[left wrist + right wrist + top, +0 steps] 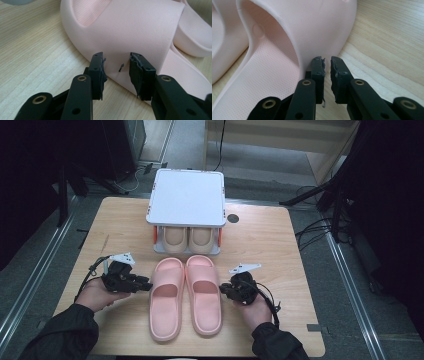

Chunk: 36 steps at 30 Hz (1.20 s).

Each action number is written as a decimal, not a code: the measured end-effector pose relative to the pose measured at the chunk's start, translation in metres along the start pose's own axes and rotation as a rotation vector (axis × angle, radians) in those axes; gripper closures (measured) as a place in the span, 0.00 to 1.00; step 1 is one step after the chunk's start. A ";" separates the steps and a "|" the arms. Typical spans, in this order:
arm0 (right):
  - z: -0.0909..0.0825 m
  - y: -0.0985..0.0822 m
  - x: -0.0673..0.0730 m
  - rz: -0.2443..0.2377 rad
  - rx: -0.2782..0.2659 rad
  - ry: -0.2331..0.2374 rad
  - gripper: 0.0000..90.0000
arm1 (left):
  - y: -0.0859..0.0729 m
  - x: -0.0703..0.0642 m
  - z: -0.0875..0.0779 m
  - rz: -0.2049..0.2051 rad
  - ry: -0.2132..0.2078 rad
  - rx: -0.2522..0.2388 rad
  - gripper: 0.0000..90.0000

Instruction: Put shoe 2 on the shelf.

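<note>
While two black-sleeved forearms are seen entering from the near edge of the wooden table point(280, 245), a gripper is held in each hand on either side of a pair of pink slides. The left pink slide point(166, 297) and the right pink slide point(204, 292) are laid side by side near the middle of the table, toes pointing away from the person.

The left gripper point(145, 284) is levelled at the outer side of the left slide; in the left gripper view its jaws are parted with a clear gap, nothing is held between them, and the strap of that slide point(130, 32) is seen just beyond the tips. The right gripper point(223, 289) is brought up beside the outer edge of the right slide; in the right gripper view its jaws are nearly closed, a narrow slit is left between the pads, nothing is gripped, and the strap's edge point(312, 30) is seen just ahead.

Farther back, a small two-tier rack with a white top shelf point(187, 197) is placed, and a pair of beige slippers point(187, 239) is tucked beneath it.
</note>
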State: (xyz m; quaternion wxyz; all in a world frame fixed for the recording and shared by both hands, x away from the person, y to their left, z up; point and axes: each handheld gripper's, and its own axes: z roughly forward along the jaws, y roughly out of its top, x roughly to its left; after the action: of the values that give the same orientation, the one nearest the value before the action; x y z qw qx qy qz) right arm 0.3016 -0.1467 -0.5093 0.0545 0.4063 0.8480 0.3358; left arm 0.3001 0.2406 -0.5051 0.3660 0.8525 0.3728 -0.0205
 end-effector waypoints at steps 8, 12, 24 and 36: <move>0.000 -0.004 0.007 0.005 -0.005 0.016 0.90 | 0.001 -0.004 0.003 0.014 -0.015 0.011 0.70; 0.000 -0.006 0.009 0.006 -0.008 0.015 0.90 | 0.001 -0.004 0.003 0.014 -0.017 0.011 0.70; -0.020 -0.004 0.006 0.035 -0.129 0.026 0.85 | 0.010 0.002 -0.002 -0.020 0.015 -0.037 0.67; -0.048 -0.004 0.035 -0.070 -0.234 0.124 0.76 | 0.048 0.008 -0.025 0.008 0.059 -0.123 0.71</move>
State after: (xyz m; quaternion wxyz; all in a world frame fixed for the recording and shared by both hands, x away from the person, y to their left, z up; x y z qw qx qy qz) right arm 0.2587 -0.1482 -0.4683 0.0605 0.3461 0.8185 0.4546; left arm 0.3305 0.2399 -0.4599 0.4068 0.8300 0.3806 0.0289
